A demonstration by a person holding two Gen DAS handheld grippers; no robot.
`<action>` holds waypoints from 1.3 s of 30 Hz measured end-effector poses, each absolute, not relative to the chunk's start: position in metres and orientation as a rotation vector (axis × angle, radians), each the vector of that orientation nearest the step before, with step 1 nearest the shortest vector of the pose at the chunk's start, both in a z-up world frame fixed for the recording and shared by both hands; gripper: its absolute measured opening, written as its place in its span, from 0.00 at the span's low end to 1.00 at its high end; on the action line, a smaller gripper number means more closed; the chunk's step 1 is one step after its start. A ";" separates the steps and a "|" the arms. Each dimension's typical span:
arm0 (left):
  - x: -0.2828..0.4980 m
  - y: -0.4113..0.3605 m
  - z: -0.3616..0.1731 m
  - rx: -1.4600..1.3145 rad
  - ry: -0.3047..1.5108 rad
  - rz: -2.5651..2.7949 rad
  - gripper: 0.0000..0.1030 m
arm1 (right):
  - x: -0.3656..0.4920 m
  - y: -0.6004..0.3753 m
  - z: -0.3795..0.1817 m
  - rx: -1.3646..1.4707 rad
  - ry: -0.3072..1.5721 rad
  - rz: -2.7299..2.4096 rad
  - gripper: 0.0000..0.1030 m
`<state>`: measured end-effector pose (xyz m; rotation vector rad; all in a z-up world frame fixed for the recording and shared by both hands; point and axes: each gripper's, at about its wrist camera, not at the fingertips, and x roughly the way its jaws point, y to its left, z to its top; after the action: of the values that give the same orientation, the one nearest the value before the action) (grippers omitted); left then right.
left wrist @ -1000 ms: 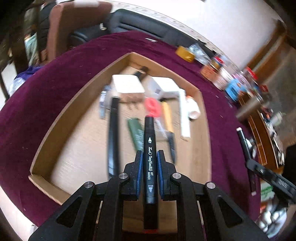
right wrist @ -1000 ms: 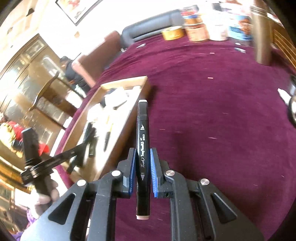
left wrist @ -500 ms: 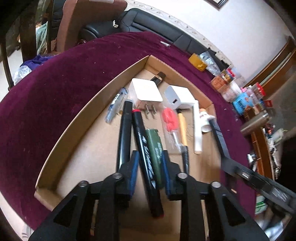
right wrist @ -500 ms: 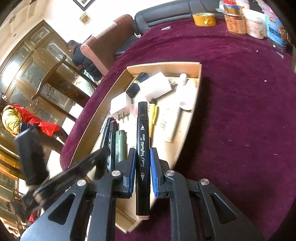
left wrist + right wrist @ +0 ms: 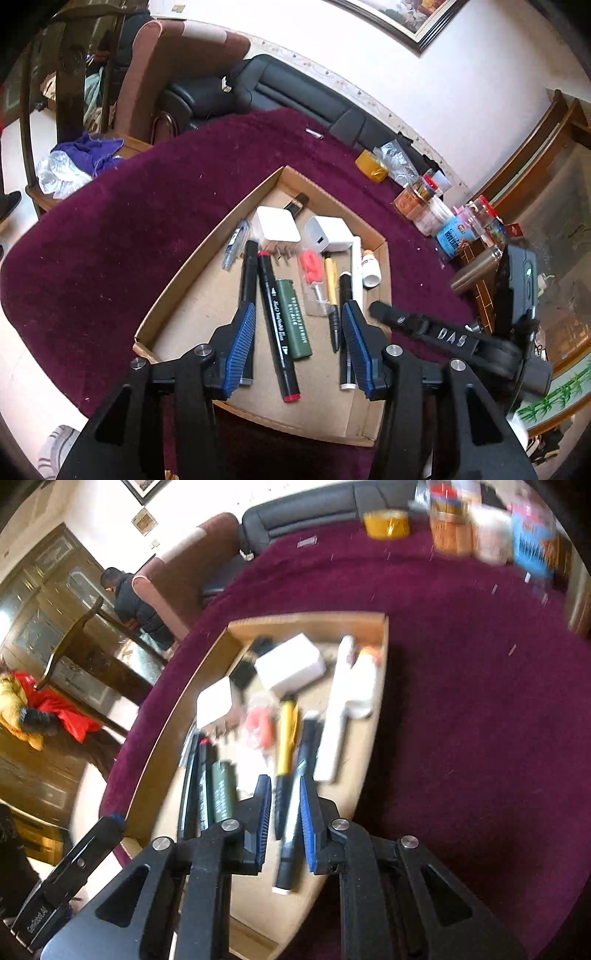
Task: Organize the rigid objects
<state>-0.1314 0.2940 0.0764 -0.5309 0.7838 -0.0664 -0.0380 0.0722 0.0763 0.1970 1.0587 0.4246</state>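
A shallow cardboard tray (image 5: 177,273) on the purple tablecloth holds pens, markers and chargers. My left gripper (image 5: 297,339) is open and empty above the tray's near end. Below it lies a black marker with a red end (image 5: 275,325) beside a green lighter (image 5: 293,317). My right gripper (image 5: 282,812) hangs over the tray with its jaws a little apart. A black marker with a white end (image 5: 295,805) lies between them on the tray floor; the view is blurred. That marker also shows in the left wrist view (image 5: 346,325).
The tray also holds two white chargers (image 5: 277,227), a yellow-handled tool (image 5: 330,280), red clips (image 5: 310,264) and a small white bottle (image 5: 371,266). Jars (image 5: 424,206), a tape roll (image 5: 371,166) and a steel flask (image 5: 476,269) stand on the far right of the table.
My left gripper let go of the red-ended marker in the tray and opened wide. My right gripper carried its white-ended marker over the tray, lowered it and loosened its jaws.
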 end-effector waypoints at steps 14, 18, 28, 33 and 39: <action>-0.140 0.204 0.106 -0.264 0.633 -0.298 0.55 | -0.127 -0.071 0.083 0.167 0.670 -0.076 0.42; -0.132 0.171 0.105 -0.223 0.642 -0.443 0.55 | -0.152 -0.104 0.069 0.091 0.599 -0.198 0.42; -0.124 0.147 0.087 -0.180 0.748 -0.446 0.55 | -0.052 -0.264 0.052 0.323 0.753 -0.317 0.42; -0.132 0.136 0.085 -0.155 0.778 -0.390 0.55 | -0.024 -0.309 0.024 0.538 0.781 -0.217 0.42; -0.134 0.117 0.085 -0.120 0.821 -0.354 0.55 | -0.017 -0.294 0.016 0.626 0.757 -0.001 0.45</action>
<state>-0.1339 0.1168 0.0851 -0.1203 0.8207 -0.3542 -0.0170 -0.2940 0.0156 0.6260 0.7575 -0.0010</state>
